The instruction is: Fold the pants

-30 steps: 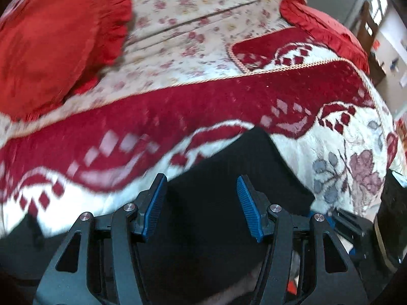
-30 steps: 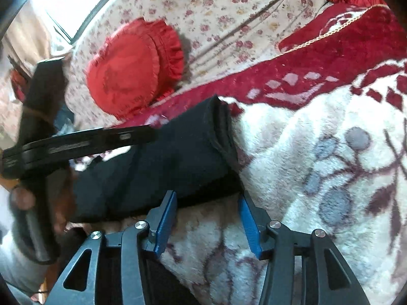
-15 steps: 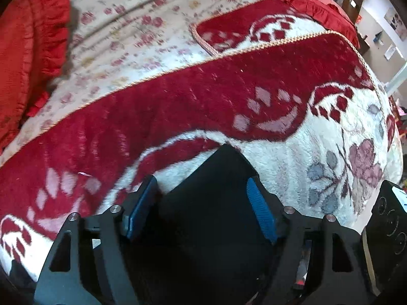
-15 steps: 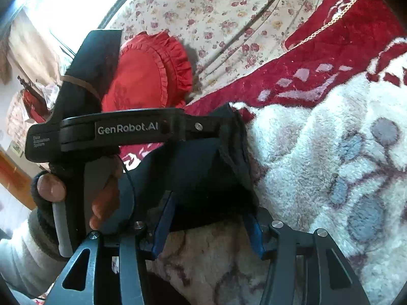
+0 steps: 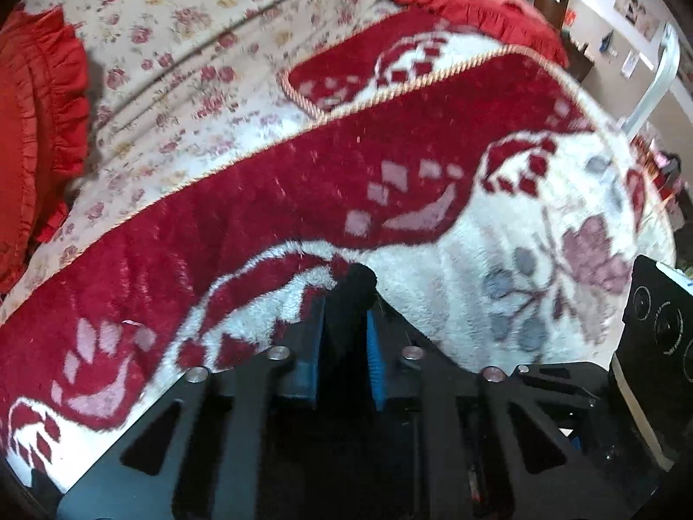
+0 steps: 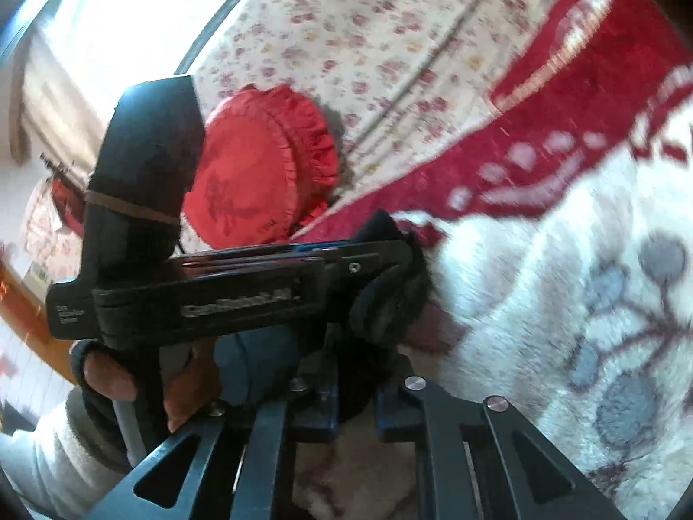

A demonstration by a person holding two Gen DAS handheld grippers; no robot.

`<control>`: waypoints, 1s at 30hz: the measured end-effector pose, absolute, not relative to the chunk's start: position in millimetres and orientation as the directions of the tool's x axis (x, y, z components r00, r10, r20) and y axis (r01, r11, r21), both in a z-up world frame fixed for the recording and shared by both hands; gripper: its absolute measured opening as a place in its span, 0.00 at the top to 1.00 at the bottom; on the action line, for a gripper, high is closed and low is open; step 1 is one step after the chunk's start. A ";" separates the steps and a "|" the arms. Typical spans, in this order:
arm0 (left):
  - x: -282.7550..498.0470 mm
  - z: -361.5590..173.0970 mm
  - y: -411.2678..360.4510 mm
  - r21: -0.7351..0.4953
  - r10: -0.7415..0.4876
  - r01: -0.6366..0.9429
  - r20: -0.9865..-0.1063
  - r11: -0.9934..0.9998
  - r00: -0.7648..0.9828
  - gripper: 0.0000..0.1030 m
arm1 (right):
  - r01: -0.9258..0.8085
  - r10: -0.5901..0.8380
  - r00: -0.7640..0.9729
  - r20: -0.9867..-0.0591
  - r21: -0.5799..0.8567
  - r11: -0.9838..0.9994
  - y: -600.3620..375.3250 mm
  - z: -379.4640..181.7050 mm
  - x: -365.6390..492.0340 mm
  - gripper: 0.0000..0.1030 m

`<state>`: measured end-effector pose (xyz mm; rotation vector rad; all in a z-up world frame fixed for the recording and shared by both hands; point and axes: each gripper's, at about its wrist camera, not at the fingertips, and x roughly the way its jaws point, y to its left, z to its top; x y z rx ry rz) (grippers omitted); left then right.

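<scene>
The black pants lie bunched on a red and white plush blanket (image 5: 476, 268). In the left wrist view only a dark tuft of the pants (image 5: 359, 279) shows above my left gripper (image 5: 344, 318), whose blue pads are closing and pinch that fabric. In the right wrist view my right gripper (image 6: 355, 372) is closing too, with a fold of the pants (image 6: 390, 299) pressed between its pads. The left gripper (image 6: 385, 248) reaches in from the left, just above it, at the same corner of cloth. A hand (image 6: 112, 377) holds its handle.
A round red ruffled cushion (image 6: 260, 164) lies on the floral sheet (image 5: 195, 43) behind the blanket. A second red cushion (image 5: 454, 0) sits at the far end. The right gripper's camera housing (image 5: 654, 325) shows at the right edge. A bright window fills the upper left of the right wrist view.
Both grippers' jaws went from wide apart to pressed together on the black fabric. The left gripper came in over the pants, next to the right one, and the flat cloth has bunched up.
</scene>
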<state>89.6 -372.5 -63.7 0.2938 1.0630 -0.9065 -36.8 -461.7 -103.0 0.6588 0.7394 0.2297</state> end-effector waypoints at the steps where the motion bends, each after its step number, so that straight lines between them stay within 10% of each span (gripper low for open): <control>1: 89.8 -56.6 -366.6 -0.217 -0.513 0.753 -0.839 0.621 0.180 0.85 | 0.015 0.412 0.727 -0.549 0.613 0.790 -457.3 -94.6 -35.6 0.90; 15: 86.1 20.6 -237.6 -0.273 -0.600 0.667 -0.731 0.693 0.324 0.85 | -0.225 0.499 0.695 -0.518 0.502 0.835 -370.7 -9.1 -17.7 0.90; 24: 91.3 -25.5 -119.6 -0.315 -0.486 0.435 -0.792 0.843 0.370 0.80 | -0.362 0.585 0.461 -0.668 0.460 0.811 -260.0 -30.1 20.8 0.90; 30: 84.9 -52.5 -74.0 -0.375 -0.472 0.312 -0.809 0.873 0.350 0.73 | -0.347 0.638 0.248 -0.729 0.548 0.761 -213.5 -80.6 30.9 0.61</control>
